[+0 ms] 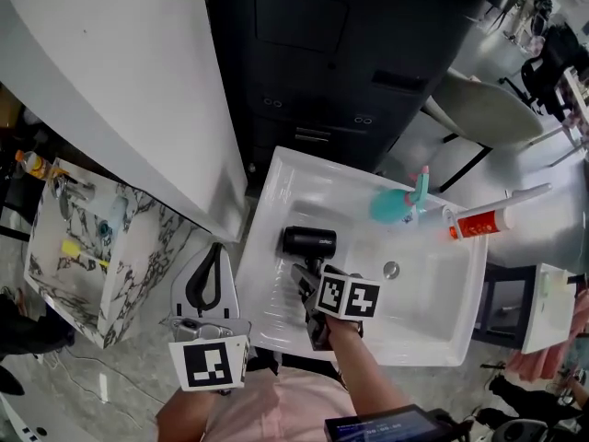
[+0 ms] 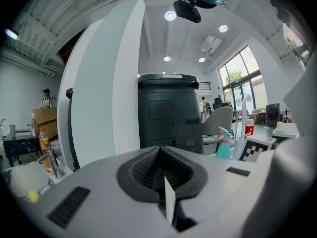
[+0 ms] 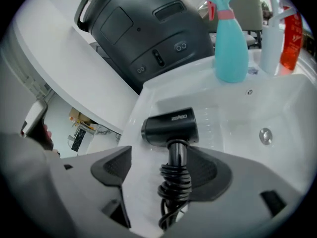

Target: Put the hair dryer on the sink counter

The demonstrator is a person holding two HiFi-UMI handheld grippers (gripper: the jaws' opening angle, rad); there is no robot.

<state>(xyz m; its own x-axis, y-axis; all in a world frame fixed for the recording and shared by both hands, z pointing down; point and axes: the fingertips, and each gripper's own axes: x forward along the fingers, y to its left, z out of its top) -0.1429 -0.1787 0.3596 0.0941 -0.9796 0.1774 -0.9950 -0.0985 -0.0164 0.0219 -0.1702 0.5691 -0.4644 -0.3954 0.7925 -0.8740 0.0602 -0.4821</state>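
Right gripper (image 3: 163, 172) wide open, clamping nothing, straddling dryer (image 3: 171, 125) handle (image 3: 177, 150), down in sink (image 3: 277, 103) right ahead. Left gripper (image 2: 161, 157) closed up, empty. Probably light, stiff, kinda slick plastic, so best grabbed mid-handle, above coiled cord (image 3: 174, 185).

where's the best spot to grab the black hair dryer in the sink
Grip the hair dryer by its handle, just below the barrel and above the coiled cord. Come down from above on the person's side: it lies flat in the sink with the handle pointing that way, and the handle is slimmer than the barrel.
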